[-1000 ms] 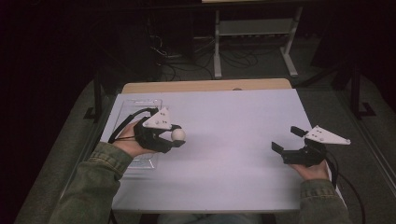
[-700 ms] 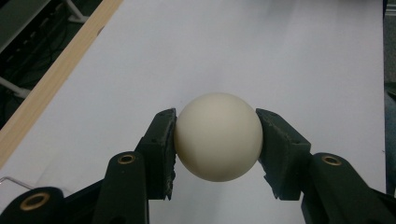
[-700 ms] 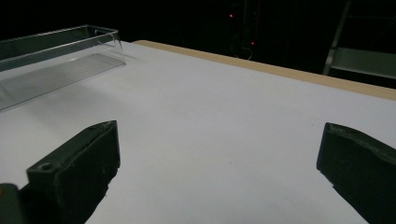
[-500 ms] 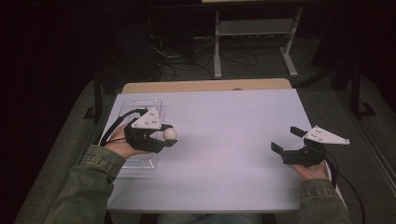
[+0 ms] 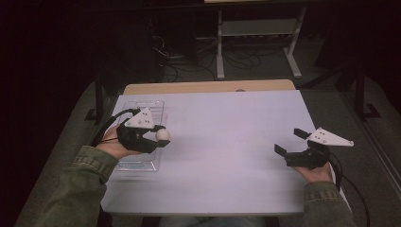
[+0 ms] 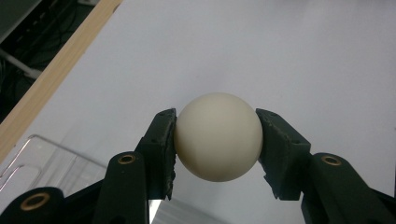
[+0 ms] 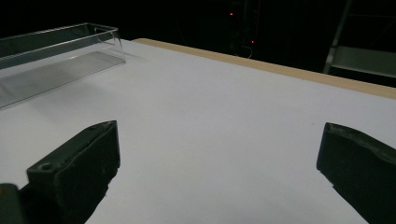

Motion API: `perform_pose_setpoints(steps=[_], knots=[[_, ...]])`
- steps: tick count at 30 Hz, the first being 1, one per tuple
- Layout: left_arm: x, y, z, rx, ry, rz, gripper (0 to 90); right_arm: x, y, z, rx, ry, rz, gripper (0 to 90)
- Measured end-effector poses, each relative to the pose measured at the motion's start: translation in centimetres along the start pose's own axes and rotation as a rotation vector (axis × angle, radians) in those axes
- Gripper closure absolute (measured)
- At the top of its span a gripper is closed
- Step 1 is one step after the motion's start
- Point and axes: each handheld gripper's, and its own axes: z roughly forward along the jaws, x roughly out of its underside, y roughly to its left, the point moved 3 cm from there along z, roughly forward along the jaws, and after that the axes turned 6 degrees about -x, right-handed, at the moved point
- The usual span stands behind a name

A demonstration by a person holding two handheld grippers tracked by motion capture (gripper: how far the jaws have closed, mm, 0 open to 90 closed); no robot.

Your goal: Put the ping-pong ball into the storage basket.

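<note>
Over white table (image 5: 227, 142), left tongs (image 5: 161, 136) pinch the cream ball (image 6: 218, 136) between both pads; right tongs (image 5: 289, 143) gape wide.

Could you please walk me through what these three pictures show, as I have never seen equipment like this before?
A person sits at a white table and holds a hand-operated two-jaw gripper in each hand. The high view looks down from above. The other two pictures come from cameras riding on the grippers, looking along their black jaws. The left gripper is clamped on a cream-white ball, by a clear plastic tray on the table's left side. The right gripper is open and holds nothing; its jaws stand wide apart over bare table.
</note>
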Motion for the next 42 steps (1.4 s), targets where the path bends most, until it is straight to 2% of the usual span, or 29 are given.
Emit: perform_pose_setpoints(steps=[5, 17, 23, 28, 42], knots=[[0.2, 0.7, -0.4, -0.004, 0.034, 0.001, 50.6, 0.0, 0.0, 0.0, 0.0, 0.002, -0.002, 0.0], [-0.1, 1.8, -0.7, 0.01, 0.184, 0.075, 50.6, 0.0, 0.0, 0.1, -0.003, 0.006, -0.003, 0.0], [0.1, 2.2, -0.8, 0.014, 0.229, 0.088, 50.6, 0.0, 0.0, 0.0, -0.003, 0.006, -0.003, 0.0], [0.5, 2.4, -0.6, 0.021, 0.272, 0.125, 50.6, 0.0, 0.0, 0.1, -0.003, 0.009, -0.005, 0.0], [0.6, 2.3, -0.1, 0.067, 0.375, 0.175, 50.6, 0.0, 0.1, 0.1, -0.005, 0.01, -0.006, 0.0]])
